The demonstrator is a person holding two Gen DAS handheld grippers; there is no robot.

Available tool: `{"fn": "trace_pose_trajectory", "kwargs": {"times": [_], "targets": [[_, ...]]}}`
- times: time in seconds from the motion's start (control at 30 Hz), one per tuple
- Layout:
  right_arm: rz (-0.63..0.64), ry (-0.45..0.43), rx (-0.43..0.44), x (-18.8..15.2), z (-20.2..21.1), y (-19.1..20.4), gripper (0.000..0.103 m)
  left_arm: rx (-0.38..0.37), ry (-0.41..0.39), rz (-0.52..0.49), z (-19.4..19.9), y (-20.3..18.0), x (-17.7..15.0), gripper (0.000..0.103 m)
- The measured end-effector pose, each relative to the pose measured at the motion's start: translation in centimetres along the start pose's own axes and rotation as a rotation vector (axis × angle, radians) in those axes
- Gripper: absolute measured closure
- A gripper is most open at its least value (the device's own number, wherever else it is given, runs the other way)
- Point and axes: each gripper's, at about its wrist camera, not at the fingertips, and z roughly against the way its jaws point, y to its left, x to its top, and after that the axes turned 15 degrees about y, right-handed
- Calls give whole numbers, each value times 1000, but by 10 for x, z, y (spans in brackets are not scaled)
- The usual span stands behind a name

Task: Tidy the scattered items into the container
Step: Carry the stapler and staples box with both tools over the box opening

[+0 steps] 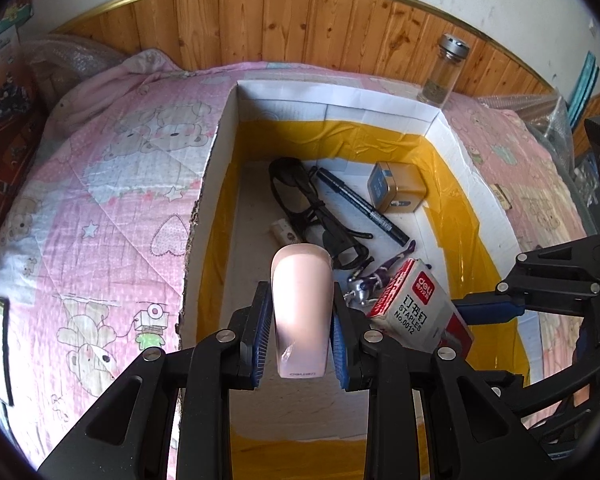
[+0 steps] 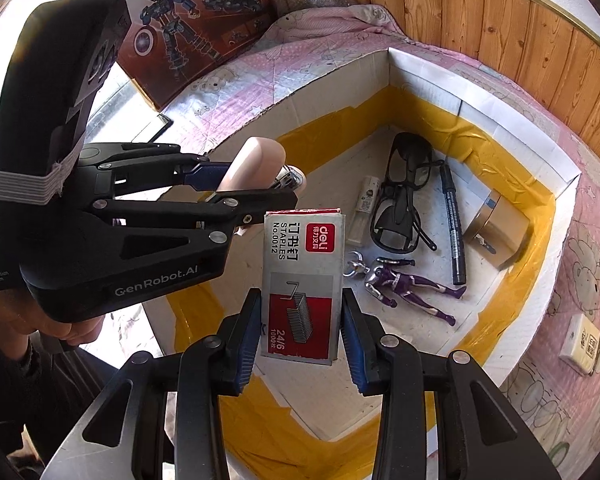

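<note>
1. L claw (image 1: 300, 336): clenched on pink stapler (image 1: 302, 300), held over box (image 1: 214, 184).
2. R claw (image 2: 300, 334): clenched on staples pack (image 2: 302, 280), also over box.
3. In box: glasses (image 2: 404, 200), pen (image 2: 454, 232), figure (image 2: 404, 282), tin (image 2: 498, 232).

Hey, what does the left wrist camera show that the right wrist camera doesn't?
Only the left wrist view: a glass jar with a metal lid standing beyond the box.

Only the right wrist view: a robot toy carton leaning behind the bed, and a person's hand.

Both: the white box, the glasses, marker, gold tin, purple figure, the pink stapler in the left hand-held gripper, and the staples box in the right hand-held gripper.
</note>
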Motion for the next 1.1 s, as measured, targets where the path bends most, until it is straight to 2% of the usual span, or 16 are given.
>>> {"fn": "trace_pose_trajectory", "kwargs": {"times": [0.3,0.57,0.9,1.1], "targets": [[-3,65,-14,6,-9,-3,64,72,38,-35,-13,0,5,76],[-10,131,-7,14,-19,-7,64,68,50,-56,-14,0,6,76],[-3,209,5,22,-35,-4,64,107,75,-107,-18,-7,5,76],[-20,228,9,24,-38,-11,64,114,77,-122,-18,-11,5,76]]}}
